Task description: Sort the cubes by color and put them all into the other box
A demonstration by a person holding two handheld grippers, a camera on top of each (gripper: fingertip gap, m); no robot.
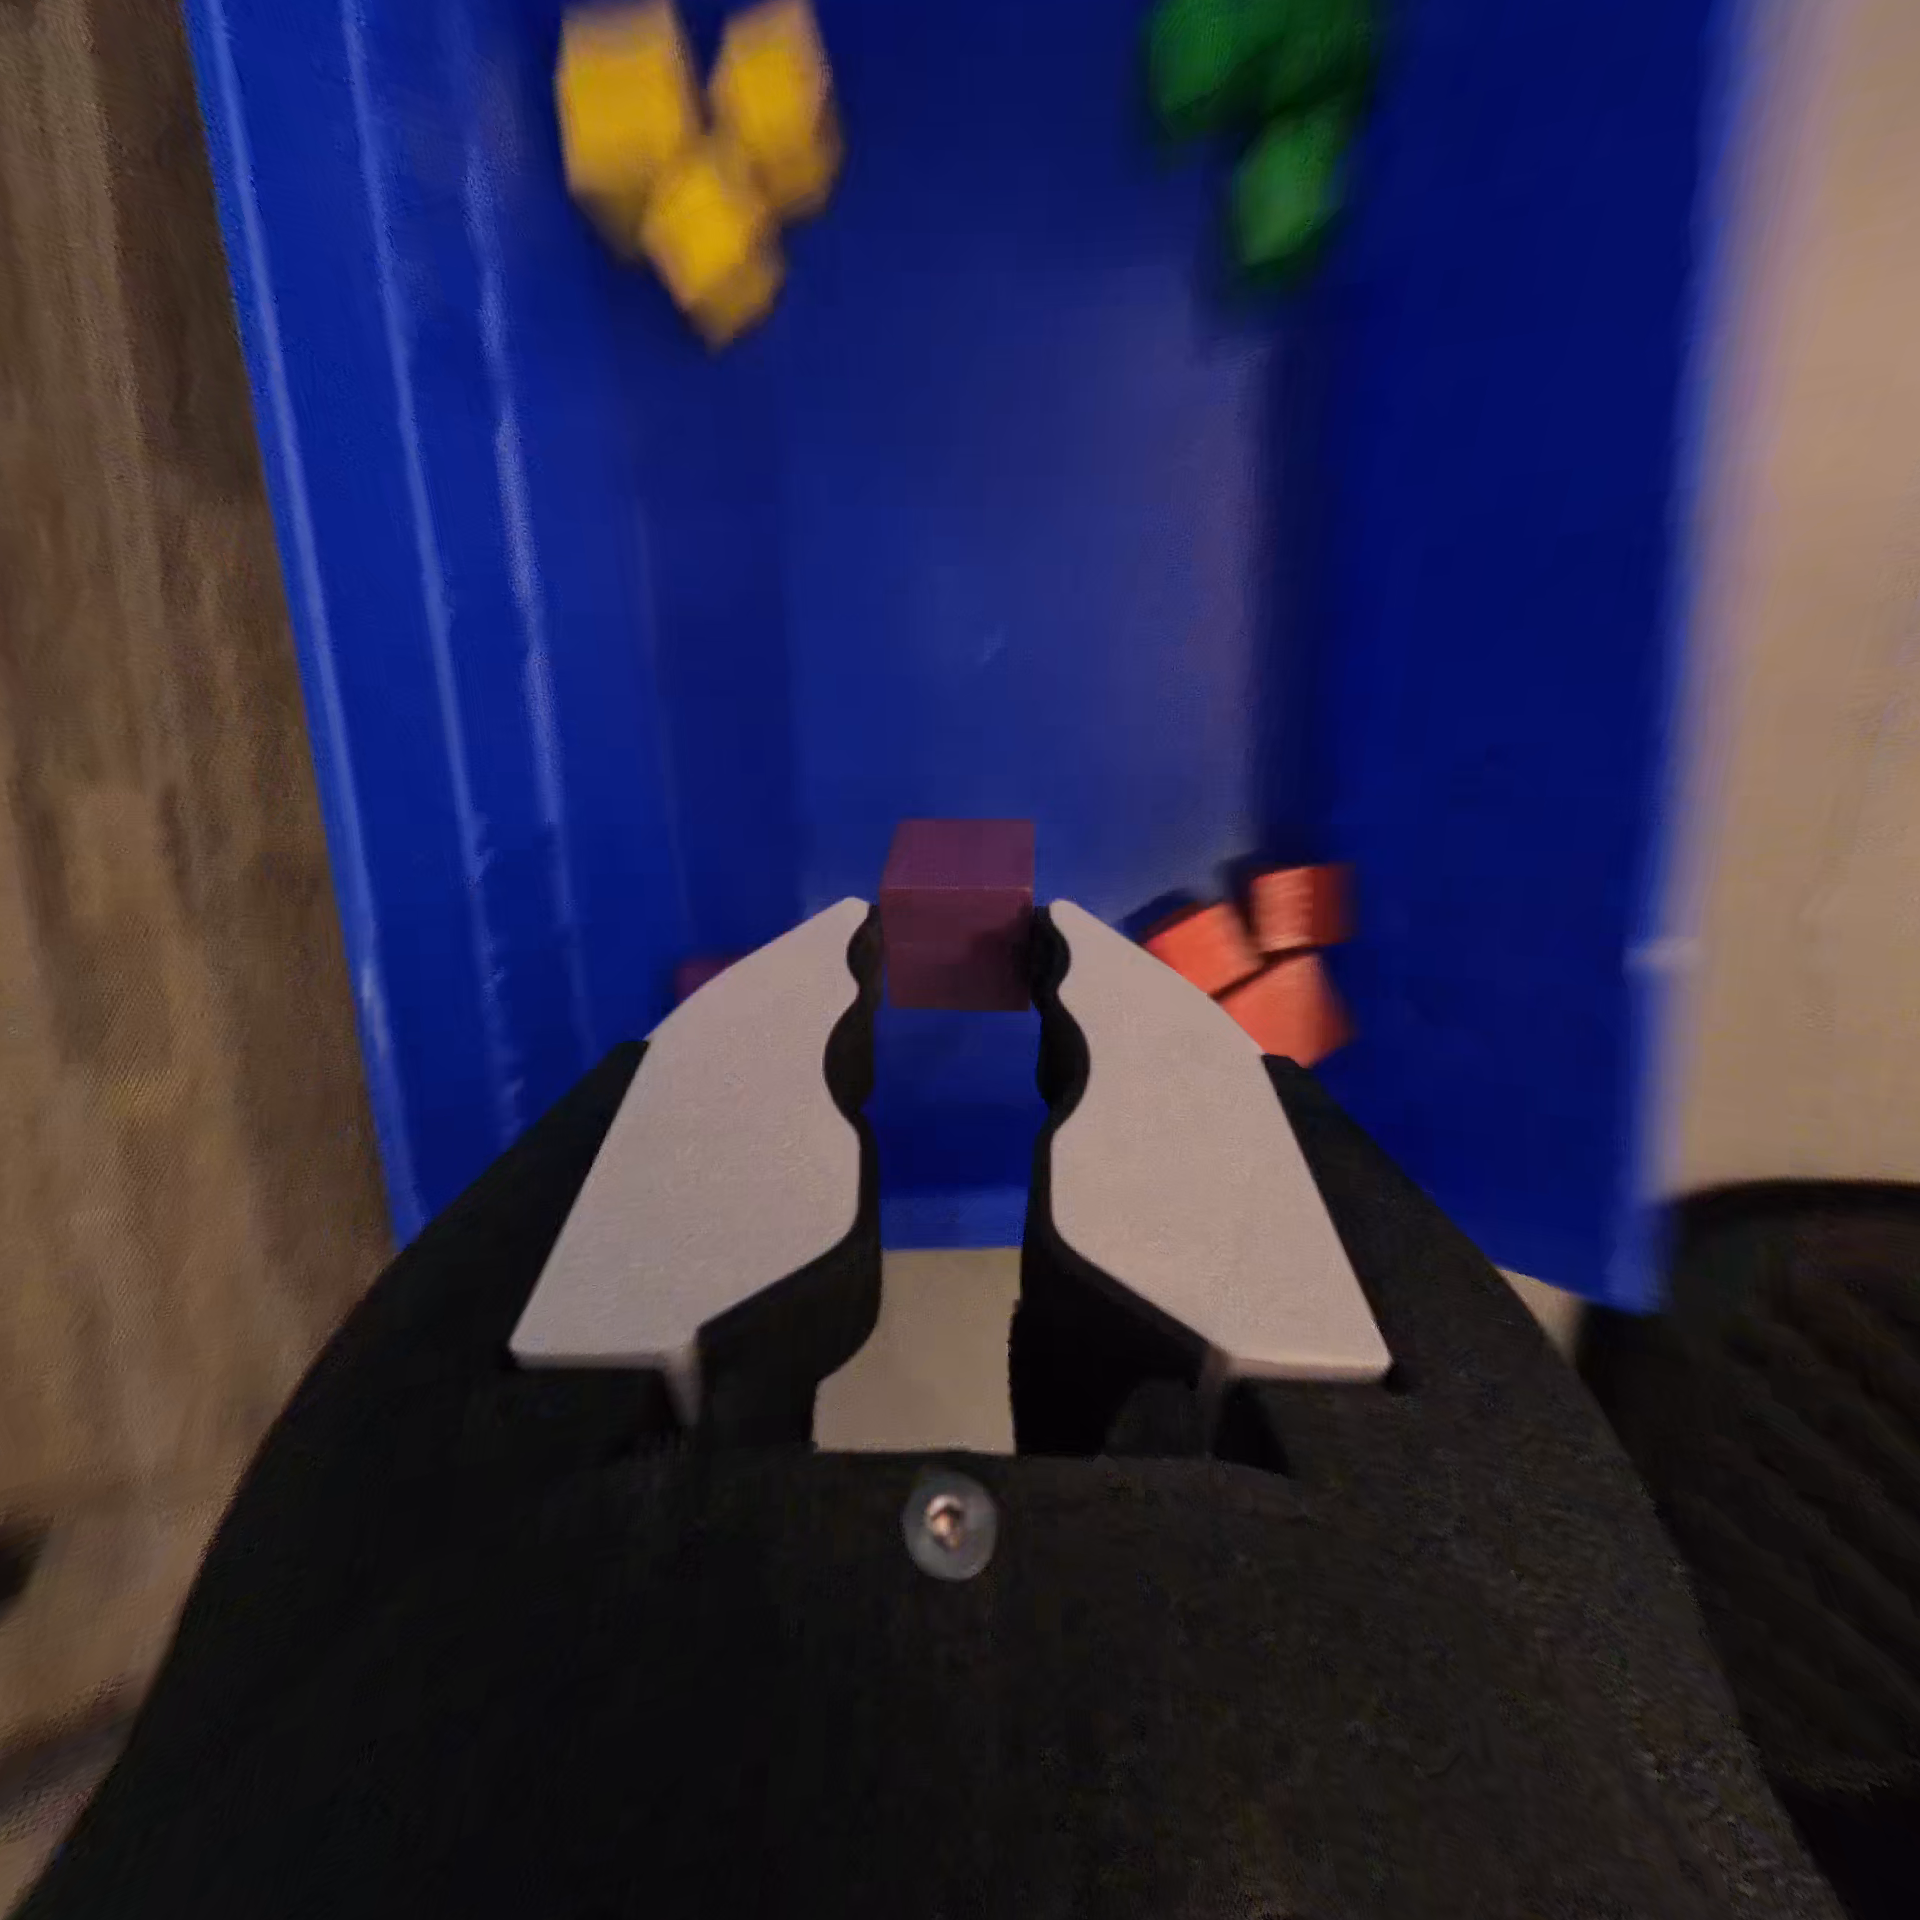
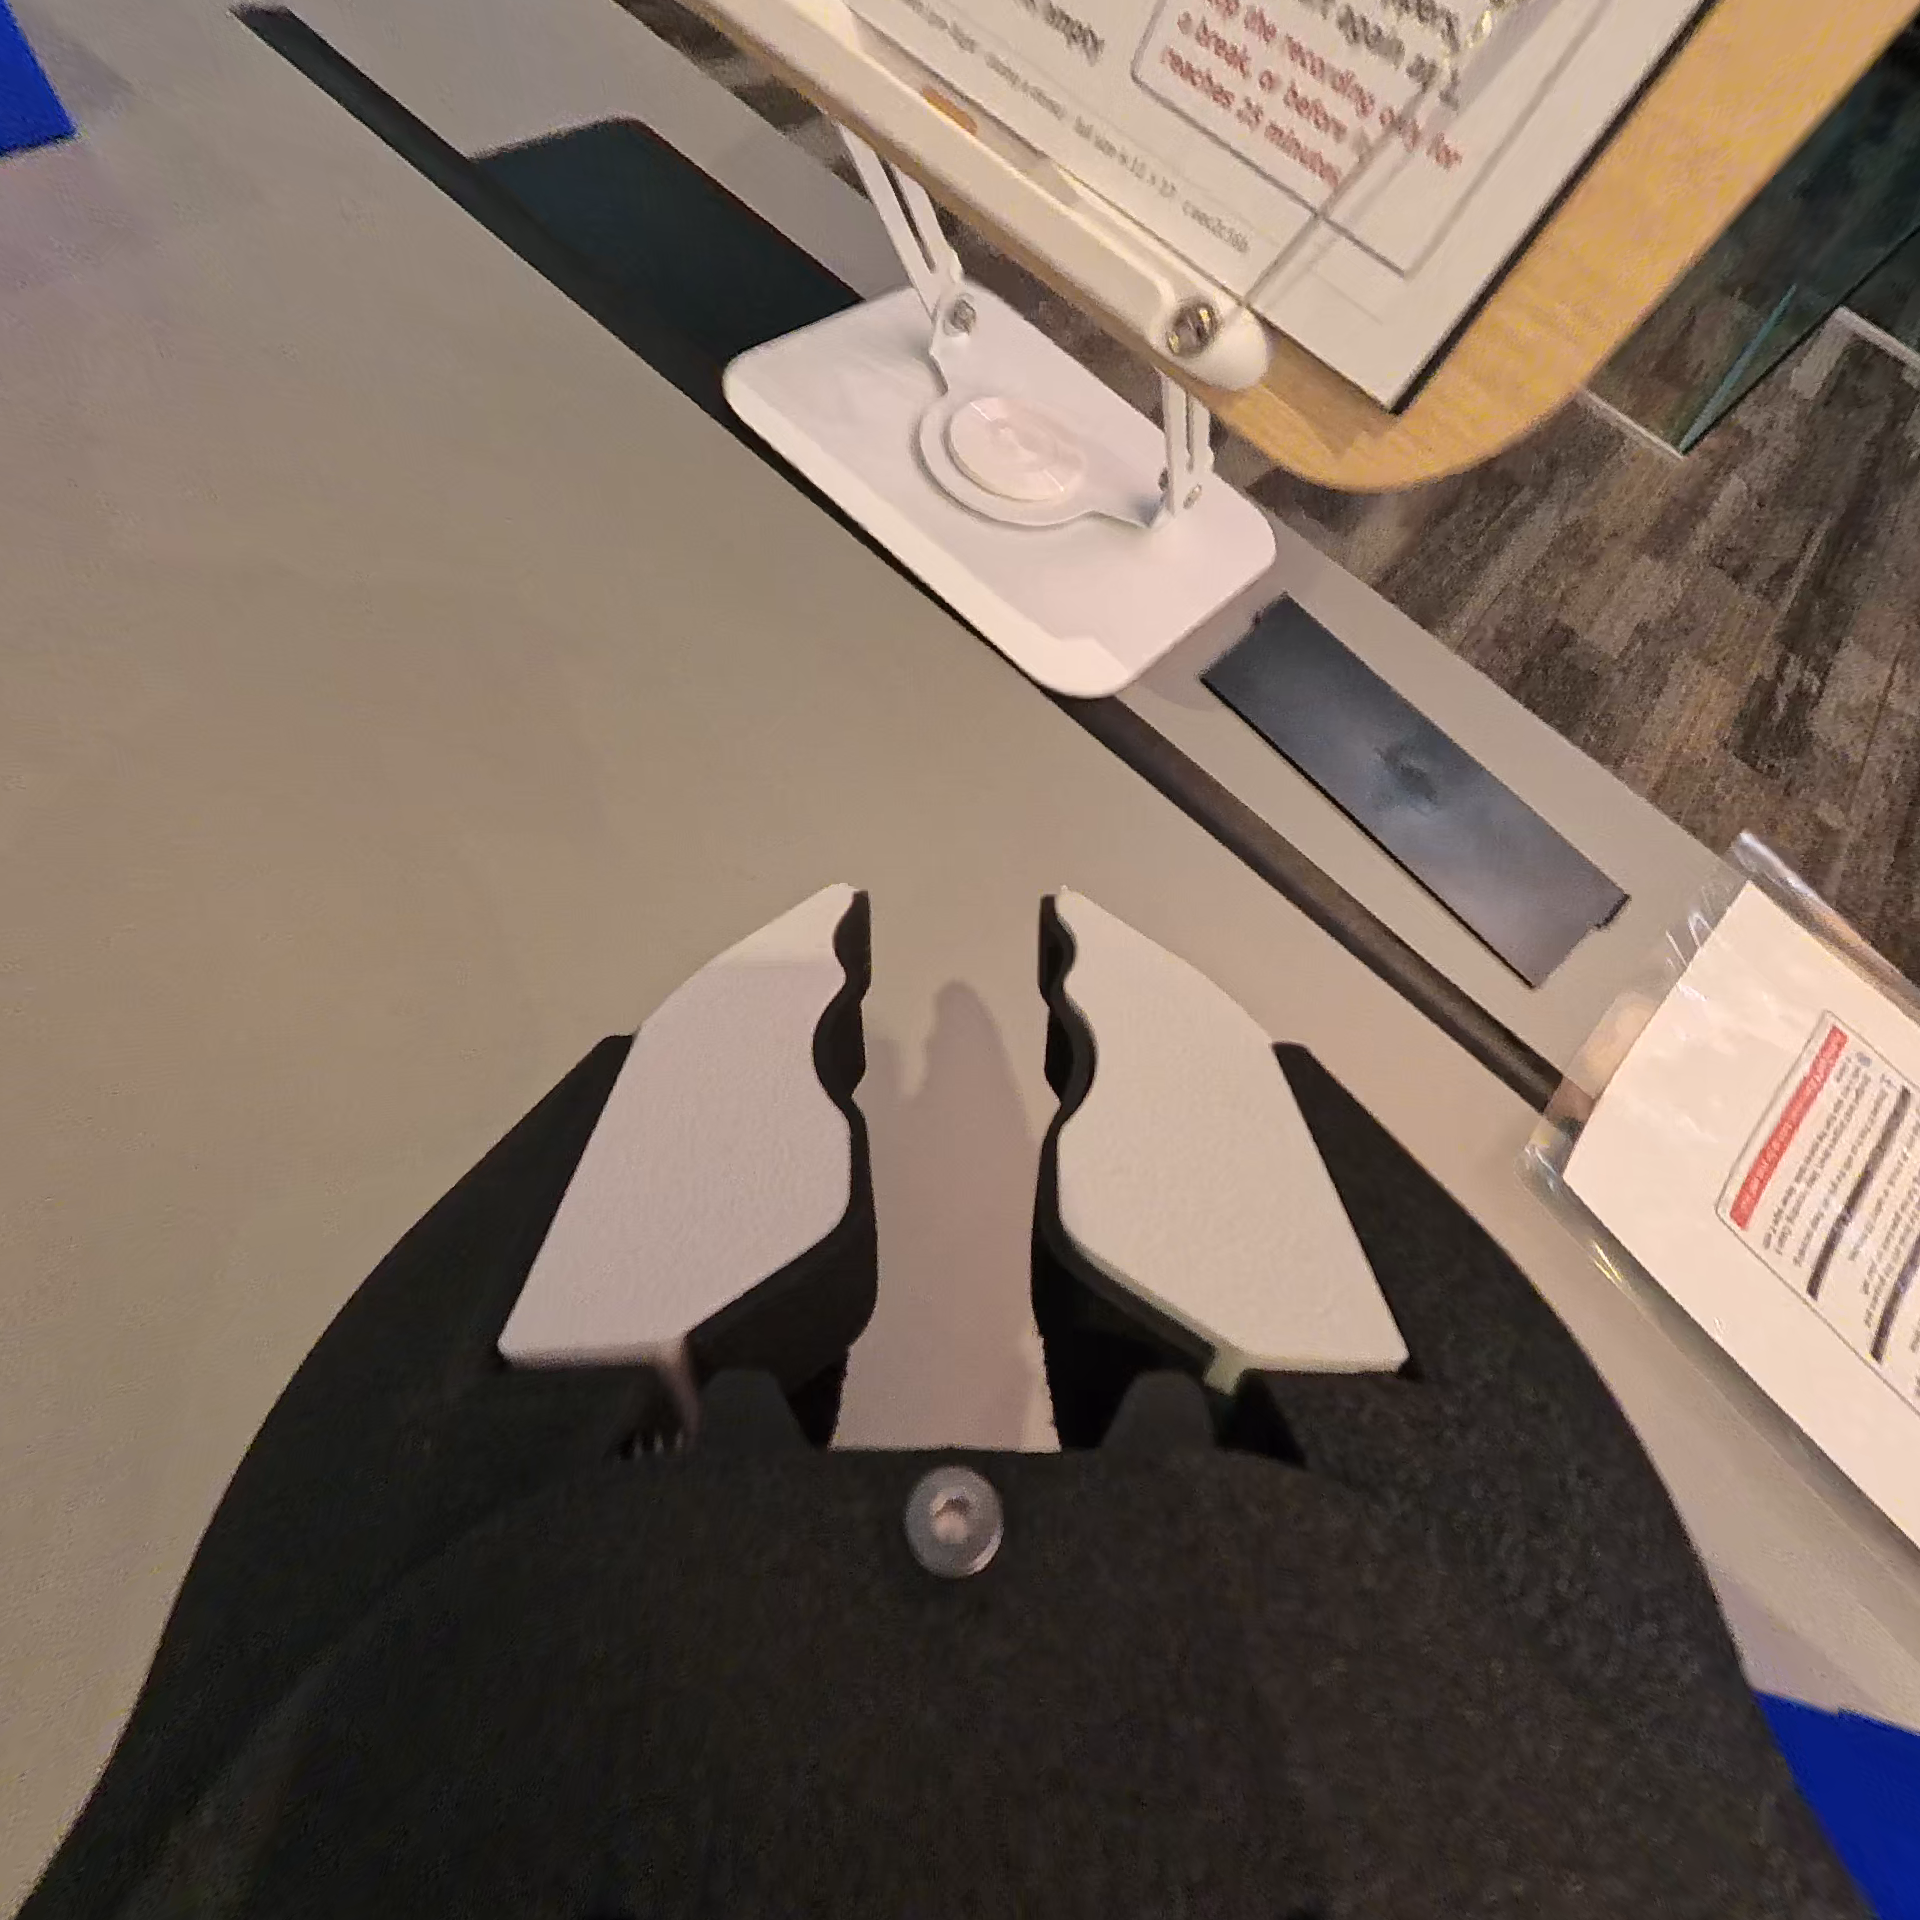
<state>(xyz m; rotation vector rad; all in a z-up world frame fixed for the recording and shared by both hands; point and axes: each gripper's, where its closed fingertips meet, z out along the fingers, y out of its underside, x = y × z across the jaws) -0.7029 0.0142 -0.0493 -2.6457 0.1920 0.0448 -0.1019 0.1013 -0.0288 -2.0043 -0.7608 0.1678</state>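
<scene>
We see the left hand-held gripper pinching a purple cube above the blue box, where yellow cubes, green cubes and orange cubes lie grouped. The right hand-held gripper hangs narrowly parted, empty, over the grey table.

A small purple cube sits square between the fingertips of the left gripper, pinched on both sides above the blue box. On the box floor, yellow cubes cluster far left, green cubes far right, and orange cubes lie near right, all blurred
</scene>
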